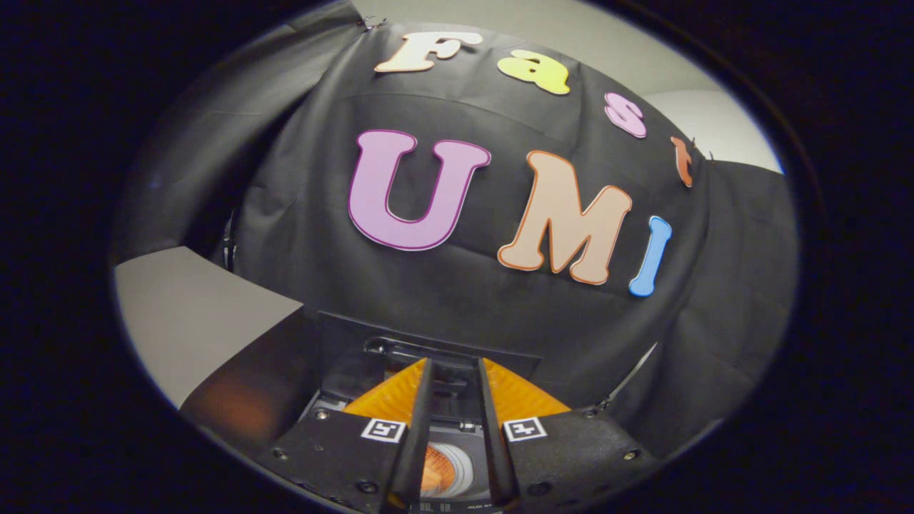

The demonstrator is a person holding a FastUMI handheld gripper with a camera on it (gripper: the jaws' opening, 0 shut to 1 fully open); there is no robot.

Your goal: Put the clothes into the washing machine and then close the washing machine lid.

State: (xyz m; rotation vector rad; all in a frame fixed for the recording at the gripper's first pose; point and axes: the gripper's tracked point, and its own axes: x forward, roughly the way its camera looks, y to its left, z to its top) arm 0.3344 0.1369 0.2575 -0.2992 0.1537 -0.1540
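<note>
Two fingers of our claw point(455, 371) reach forward and we see them standing apart, narrowing toward their tips, with nothing pressed between them. Each finger carries a small square black-and-white marker tag point(383, 430) on its mount, one on either side of the gap. Down in that gap, low between the fingers, we catch a round opening with pale rings and an orange glow inside point(443, 470), set in a dark glossy body; we take it for the drum mouth of the dark washing machine point(343, 371), though we cannot tell for sure from so little of it. Something orange and textured point(389, 396) spreads out on both sides just behind the fingers, fanning left and right; whether that is cloth or part of the rig we cannot tell. Just ahead of the fingertips sits a dark shiny recessed fitting point(400, 350) on the machine's top edge, close to the tips but apart from them. Beyond that, we have the black cloth wall of the booth point(464, 285) hanging in folds. Off to the left of the machine a pale grey flat table surface point(193, 314) shows, with a warm orange reflection on the glossy dark panel beside it. Above the cloth we see a pale plain wall point(643, 64).
</note>
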